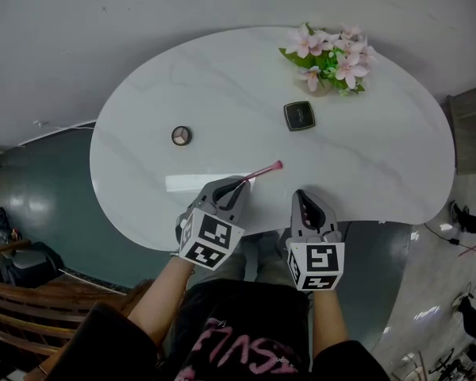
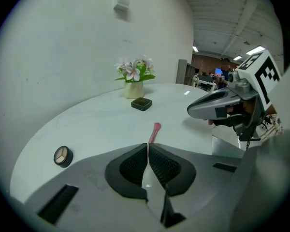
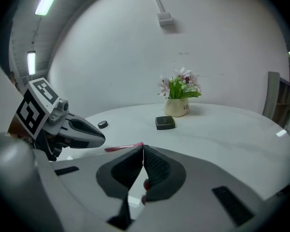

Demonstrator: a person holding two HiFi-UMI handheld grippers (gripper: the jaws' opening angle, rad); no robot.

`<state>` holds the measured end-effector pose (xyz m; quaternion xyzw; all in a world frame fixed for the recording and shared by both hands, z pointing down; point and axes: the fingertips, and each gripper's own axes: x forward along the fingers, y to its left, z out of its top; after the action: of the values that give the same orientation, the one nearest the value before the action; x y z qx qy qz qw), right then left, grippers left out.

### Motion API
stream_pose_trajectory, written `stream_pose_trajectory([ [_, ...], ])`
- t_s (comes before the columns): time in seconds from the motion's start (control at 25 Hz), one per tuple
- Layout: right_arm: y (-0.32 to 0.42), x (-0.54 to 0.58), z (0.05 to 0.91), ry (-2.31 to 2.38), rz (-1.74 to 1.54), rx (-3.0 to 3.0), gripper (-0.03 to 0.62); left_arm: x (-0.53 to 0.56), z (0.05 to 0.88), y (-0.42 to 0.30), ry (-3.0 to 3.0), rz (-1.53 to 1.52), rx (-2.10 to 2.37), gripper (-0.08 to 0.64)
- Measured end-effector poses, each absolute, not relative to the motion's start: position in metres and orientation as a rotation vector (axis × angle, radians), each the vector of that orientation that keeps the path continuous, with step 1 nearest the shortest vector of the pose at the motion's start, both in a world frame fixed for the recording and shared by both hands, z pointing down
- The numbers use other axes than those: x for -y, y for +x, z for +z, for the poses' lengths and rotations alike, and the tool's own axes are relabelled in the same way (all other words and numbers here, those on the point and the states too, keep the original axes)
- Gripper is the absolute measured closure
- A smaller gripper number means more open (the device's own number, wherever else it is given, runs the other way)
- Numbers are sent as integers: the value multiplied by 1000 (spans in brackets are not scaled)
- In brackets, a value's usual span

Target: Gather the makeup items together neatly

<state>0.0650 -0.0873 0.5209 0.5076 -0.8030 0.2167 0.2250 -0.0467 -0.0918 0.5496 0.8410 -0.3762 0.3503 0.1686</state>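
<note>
My left gripper (image 1: pixel 236 187) is shut on the end of a thin pink makeup stick (image 1: pixel 263 171), which juts out over the white table (image 1: pixel 143 165) toward the right. Its pads close on the stick (image 2: pixel 153 132) in the left gripper view. Just to the right, my right gripper (image 1: pixel 301 198) hovers over the table's near edge, its jaws closed together with nothing between them. A small round eyeshadow compact (image 1: pixel 182 136) lies to the left of the table's middle. A square black compact (image 1: pixel 299 115) sits farther back, in front of the flowers.
A pot of pink flowers (image 1: pixel 331 60) stands at the table's far right, close to the wall. The table's curved near edge runs just under both grippers. Wooden furniture (image 1: pixel 16 292) is at the lower left, off the table.
</note>
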Motion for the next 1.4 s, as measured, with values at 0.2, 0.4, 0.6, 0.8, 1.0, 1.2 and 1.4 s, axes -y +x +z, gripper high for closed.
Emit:
stream_pose_trajectory([
  [0.2,67,86,525,1404,620,2215,529,96,556,-31,2437,1102,971,539],
  [0.4,73,88,528,1413,630,2206,529,98,573,-19,2423,1265,835,426],
  [0.6,81,89,530,1422,641,2194,529,110,576,-11,2427,1307,810,426],
  [0.8,88,89,532,1431,652,2184,529,115,584,-5,2412,1369,721,426],
  [1.0,96,90,535,1450,667,2174,529,116,590,0,2403,1421,666,428],
  [1.2,99,94,536,1458,672,2175,529,114,593,2,2364,1391,610,442],
  [1.4,99,94,537,1455,670,2172,529,114,592,1,2355,1376,564,457],
])
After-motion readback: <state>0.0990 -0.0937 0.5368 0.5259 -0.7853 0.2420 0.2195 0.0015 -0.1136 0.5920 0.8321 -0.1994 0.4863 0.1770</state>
